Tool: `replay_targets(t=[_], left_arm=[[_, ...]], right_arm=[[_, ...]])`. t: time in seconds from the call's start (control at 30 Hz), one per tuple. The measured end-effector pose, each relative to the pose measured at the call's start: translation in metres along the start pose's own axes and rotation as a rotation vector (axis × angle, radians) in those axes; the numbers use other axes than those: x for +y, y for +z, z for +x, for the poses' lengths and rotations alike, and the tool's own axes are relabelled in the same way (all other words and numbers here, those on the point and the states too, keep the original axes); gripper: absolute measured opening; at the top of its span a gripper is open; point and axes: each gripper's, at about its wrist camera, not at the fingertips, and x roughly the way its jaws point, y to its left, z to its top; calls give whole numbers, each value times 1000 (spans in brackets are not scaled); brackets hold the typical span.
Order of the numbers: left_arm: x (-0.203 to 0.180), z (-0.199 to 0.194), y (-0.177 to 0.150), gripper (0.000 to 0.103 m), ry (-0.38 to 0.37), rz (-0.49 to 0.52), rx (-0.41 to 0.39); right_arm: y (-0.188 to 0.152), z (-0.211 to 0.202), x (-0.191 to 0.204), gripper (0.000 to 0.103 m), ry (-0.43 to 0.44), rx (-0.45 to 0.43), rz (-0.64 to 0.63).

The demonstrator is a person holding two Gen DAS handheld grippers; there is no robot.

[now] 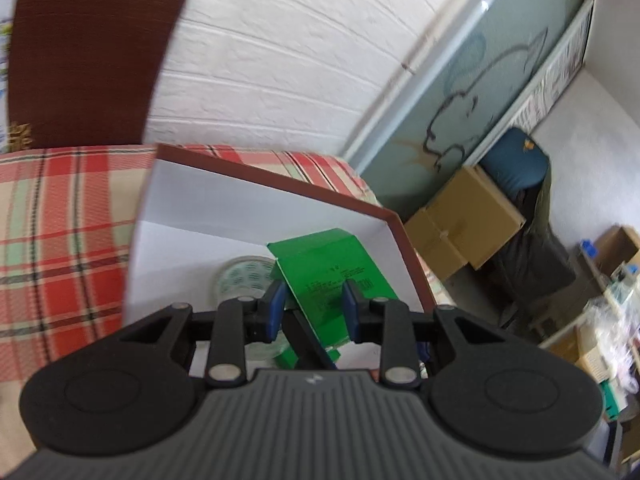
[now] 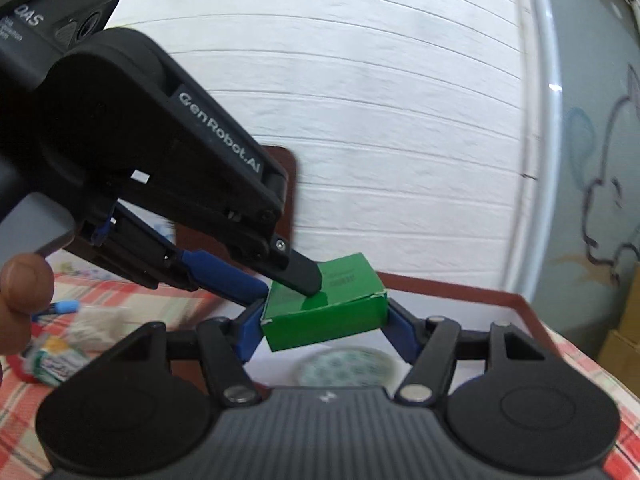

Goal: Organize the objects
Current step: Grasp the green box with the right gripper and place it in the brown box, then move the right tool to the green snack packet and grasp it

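The white brick wall (image 1: 280, 60) fills the upper middle of both views, with a frosted glass door (image 1: 480, 80) bearing a cartoon drawing to its right. A dark wooden chair back (image 1: 88, 52) stands in the upper left of the left wrist view. Below it, across the left and centre, lies the counter (image 1: 60, 220) under a red, green and cream plaid cloth. On the counter sits a box (image 1: 280, 188) with a brown rim and white inner walls, open at the top, in the centre of the left wrist view. Brown cartons (image 1: 464, 220) are stacked on the floor at the right.

Above the box, the green carton (image 2: 324, 320) sits at the centre of the right wrist view, tilted. The right gripper (image 2: 320, 326) is about half open and clamps the green carton by its two ends between the blue pads. The left gripper (image 2: 288, 284) comes in from the upper left of that view and pinches the carton's upper left corner across its thin side, jaws narrowly parted.

Inside the box, lower centre, lies a roll of tape (image 2: 346, 368). At the lower left edge of the right wrist view are a thumb (image 2: 24, 284), small packets (image 2: 56, 360) and a pen (image 2: 60, 307) on the cloth.
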Motion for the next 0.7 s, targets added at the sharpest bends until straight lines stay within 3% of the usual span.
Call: replay_targets(t=[0.03,0.13,0.3,0.43,0.7], left_arm=[[-9,12,1,36,23,29,15],[-31,26,-1,36,128,136,8],[-30,0,-6,37,270,233,-49],[2,-47,-16,37,366,199,-102],[103,-144,-64,37,611,13,-148]], right_arm=[[-3,2,-8,64,-33,10,11],[-9,2,-29,84,-116,14,53],[-12,-12,-50,83,-108,-3,110],[-6,-19,-42,82,-37,-32,146],[-8,-43,43,79,203,-17,55]])
